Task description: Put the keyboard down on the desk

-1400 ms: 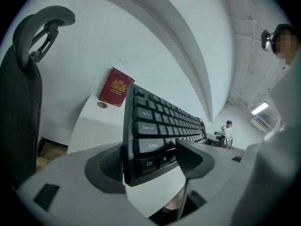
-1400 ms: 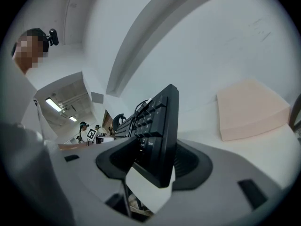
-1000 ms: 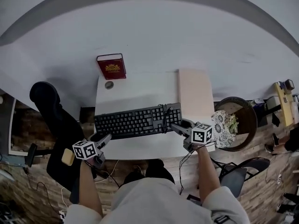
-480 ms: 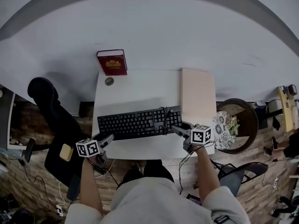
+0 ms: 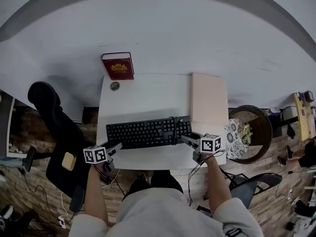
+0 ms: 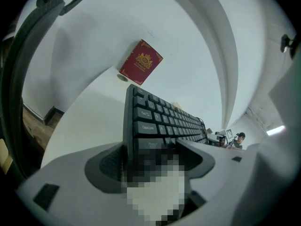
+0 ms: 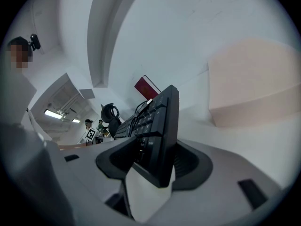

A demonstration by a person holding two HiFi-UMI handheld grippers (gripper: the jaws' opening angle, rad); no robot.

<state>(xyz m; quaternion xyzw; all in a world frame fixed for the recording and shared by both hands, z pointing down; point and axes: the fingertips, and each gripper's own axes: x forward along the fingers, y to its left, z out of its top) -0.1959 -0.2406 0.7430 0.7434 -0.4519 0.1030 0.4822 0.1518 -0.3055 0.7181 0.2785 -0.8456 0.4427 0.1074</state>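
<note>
A black keyboard (image 5: 148, 132) hangs low over the white desk (image 5: 148, 95), held by both ends. My left gripper (image 5: 114, 147) is shut on its left end, where the keyboard (image 6: 155, 121) runs away from the jaws. My right gripper (image 5: 187, 140) is shut on the right end; the keyboard (image 7: 155, 121) stands edge-on between the jaws there. A black cable (image 5: 174, 127) is bundled over the keys near the right end. Whether the keyboard touches the desk I cannot tell.
A red book (image 5: 118, 66) leans at the desk's far left corner beside a small round disc (image 5: 114, 86). A pale pink box (image 5: 209, 102) lies along the desk's right side. A black chair (image 5: 54, 122) stands left of the desk, a round basket (image 5: 254, 130) to the right.
Both grippers have sunk with the keyboard, which now sits lower and closer to the desk top. The grips are unchanged.
</note>
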